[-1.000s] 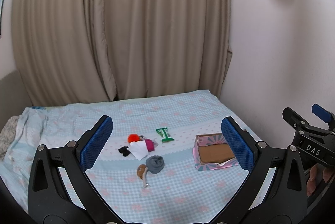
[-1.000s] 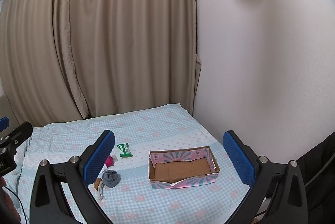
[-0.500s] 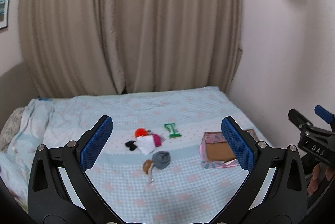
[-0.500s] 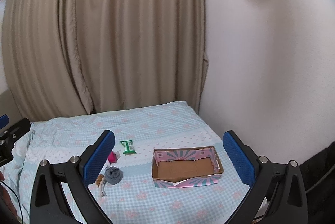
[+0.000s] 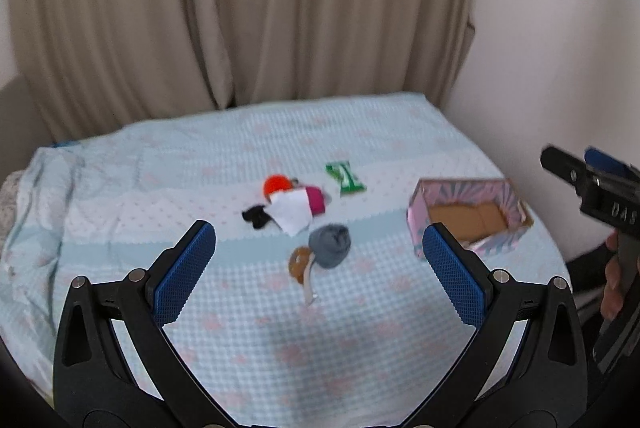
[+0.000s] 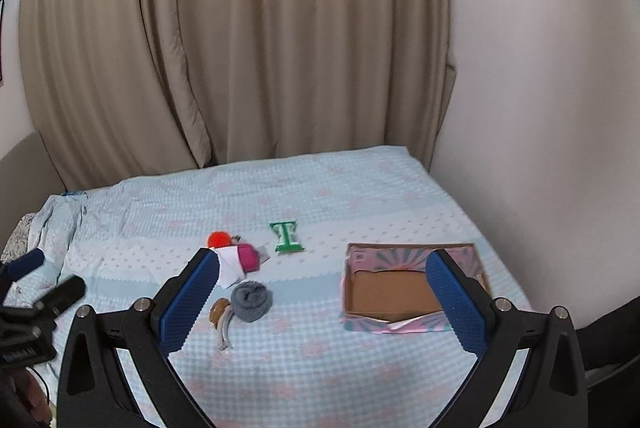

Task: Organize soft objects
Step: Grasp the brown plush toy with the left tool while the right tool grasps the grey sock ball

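Our left claw (image 5: 318,270) and right claw (image 6: 322,302) are both wide and empty. The soft things (image 5: 296,210) sit piled on the bed (image 5: 360,348), near the box (image 6: 394,292). We might grab two at once.

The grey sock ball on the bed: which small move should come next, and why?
Probably lower the left claw toward the grey sock ball. Both claws are open and hold nothing, the box is empty, and the sock ball lies nearest, almost centred between the left claw's fingers.
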`<state>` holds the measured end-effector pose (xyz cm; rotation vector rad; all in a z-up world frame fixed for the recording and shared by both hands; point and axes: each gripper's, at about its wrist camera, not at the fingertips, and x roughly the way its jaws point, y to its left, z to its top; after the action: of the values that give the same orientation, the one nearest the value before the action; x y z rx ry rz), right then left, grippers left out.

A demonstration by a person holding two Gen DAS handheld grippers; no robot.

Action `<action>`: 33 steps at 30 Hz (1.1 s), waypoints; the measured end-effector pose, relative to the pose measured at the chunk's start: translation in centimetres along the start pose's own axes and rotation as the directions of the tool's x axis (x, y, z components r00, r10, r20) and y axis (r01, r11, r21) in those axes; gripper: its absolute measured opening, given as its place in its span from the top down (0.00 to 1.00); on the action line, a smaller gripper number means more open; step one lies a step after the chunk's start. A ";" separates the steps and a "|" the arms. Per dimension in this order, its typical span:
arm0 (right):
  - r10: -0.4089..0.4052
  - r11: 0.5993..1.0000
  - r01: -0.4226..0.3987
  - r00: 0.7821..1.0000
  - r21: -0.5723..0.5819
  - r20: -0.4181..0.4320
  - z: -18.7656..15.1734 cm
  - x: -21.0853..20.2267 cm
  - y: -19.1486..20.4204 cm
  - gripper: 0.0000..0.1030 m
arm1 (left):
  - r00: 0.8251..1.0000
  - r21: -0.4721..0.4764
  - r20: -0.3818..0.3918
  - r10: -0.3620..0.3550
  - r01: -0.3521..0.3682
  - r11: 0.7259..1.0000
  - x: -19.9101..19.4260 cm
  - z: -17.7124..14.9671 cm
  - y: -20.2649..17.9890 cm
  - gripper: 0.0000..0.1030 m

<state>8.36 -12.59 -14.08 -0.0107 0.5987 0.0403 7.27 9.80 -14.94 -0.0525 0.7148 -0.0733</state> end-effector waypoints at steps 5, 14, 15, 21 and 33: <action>0.012 0.999 -0.010 0.999 0.046 -0.053 -1.3 5.5 2.8 0.00 | 0.993 0.017 -0.078 -0.089 0.090 0.996 6.8 -1.5 3.4 0.00; 0.033 0.996 -0.020 0.986 0.086 -0.161 -5.2 16.9 7.7 0.00 | 0.956 0.004 -0.189 -0.226 0.231 0.973 19.6 -4.4 7.9 0.02; 0.039 0.996 -0.023 0.983 0.090 -0.178 -5.8 18.1 8.2 0.00 | 0.950 0.005 -0.203 -0.239 0.245 0.970 21.3 -5.0 8.3 0.03; 0.092 0.991 -0.061 0.955 0.117 -0.282 -9.6 26.5 10.3 0.00 | 0.905 -0.014 -0.279 -0.321 0.330 0.944 28.8 -7.8 8.9 0.09; 0.206 0.973 -0.144 0.890 0.179 -0.407 -15.3 36.4 10.9 0.00 | 0.834 -0.003 -0.361 -0.417 0.447 0.895 37.8 -11.6 8.6 0.28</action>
<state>29.33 -0.81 -47.21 0.1803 1.0379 0.1748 28.56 14.90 -48.95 -0.1251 1.0511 -0.5620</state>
